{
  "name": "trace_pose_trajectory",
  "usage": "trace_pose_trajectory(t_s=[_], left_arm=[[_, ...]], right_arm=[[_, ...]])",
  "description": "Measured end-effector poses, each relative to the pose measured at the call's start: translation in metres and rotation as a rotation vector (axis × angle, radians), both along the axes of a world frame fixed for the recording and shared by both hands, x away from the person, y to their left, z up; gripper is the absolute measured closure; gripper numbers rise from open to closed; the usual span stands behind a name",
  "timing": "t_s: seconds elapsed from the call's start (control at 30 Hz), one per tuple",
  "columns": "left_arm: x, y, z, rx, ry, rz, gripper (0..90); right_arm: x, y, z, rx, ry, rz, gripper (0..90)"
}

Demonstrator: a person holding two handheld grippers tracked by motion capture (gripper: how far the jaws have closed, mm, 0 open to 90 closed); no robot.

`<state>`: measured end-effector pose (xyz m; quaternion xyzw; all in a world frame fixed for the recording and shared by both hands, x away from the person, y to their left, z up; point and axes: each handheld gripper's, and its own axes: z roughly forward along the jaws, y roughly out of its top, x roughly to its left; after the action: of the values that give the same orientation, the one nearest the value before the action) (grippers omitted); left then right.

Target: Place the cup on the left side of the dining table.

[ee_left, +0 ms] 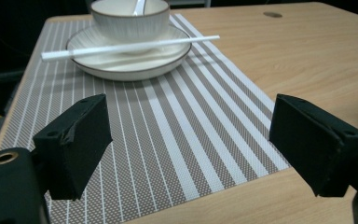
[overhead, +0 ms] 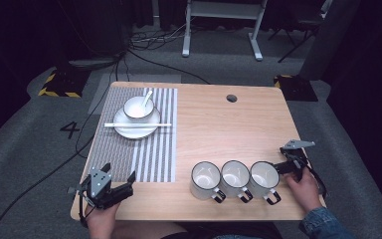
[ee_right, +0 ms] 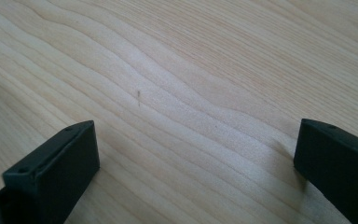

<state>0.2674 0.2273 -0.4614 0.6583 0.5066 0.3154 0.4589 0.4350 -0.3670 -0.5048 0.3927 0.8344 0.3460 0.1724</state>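
- Three white mugs [overhead: 235, 180] stand in a touching row at the surface's [overhead: 219, 129] 5 o'clock edge.
- Right gripper [overhead: 292, 162], just beside the row at its 3 o'clock, fingers apart over bare wood.
- Left gripper [overhead: 117, 185] at 7 o'clock, fingers [ee_left: 74, 140] apart above the striped placemat [ee_left: 177, 121].
- Bowl [overhead: 139, 106] on plate [overhead: 137, 127] at 11 o'clock.

Bowl [ee_left: 130, 18] top (with its spoon [ee_left: 139, 5]) cut off by left gripper view's upper edge.

The table [overhead: 219, 124] is pale wood with wavy grain. The mat [overhead: 154, 149] has grey and white stripes. Bowl [overhead: 138, 106], plate [overhead: 129, 130] and three mugs [overhead: 235, 175] are white with dark rims.
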Motion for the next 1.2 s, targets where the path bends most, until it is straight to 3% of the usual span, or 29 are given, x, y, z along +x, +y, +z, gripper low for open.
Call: trace_pose_trajectory(t_s=[0.27, 0.53, 0.83, 1.2], left_arm=[[-0.004, -0.003, 0.004, 0.0, -0.022, 0.011, 13.4], [-0.003, -0.008, 0.004, 0.009, -0.017, -0.001, 13.4], [0.002, -0.022, 0.012, -0.014, -0.017, -0.052, 13.3], [0.017, -0.048, 0.016, 0.009, 0.004, -0.138, 13.3]], right_arm=[[0.0, 0.0, 0.0, 0.0, 0.0, 0.0, 0.2], [0.0, 0.0, 0.0, -0.002, -0.003, 0.003, 0.2], [0.0, 0.0, 0.0, 0.0, -0.001, 0.0, 0.2], [0.0, 0.0, 0.0, -0.002, -0.004, 0.002, 0.2]])
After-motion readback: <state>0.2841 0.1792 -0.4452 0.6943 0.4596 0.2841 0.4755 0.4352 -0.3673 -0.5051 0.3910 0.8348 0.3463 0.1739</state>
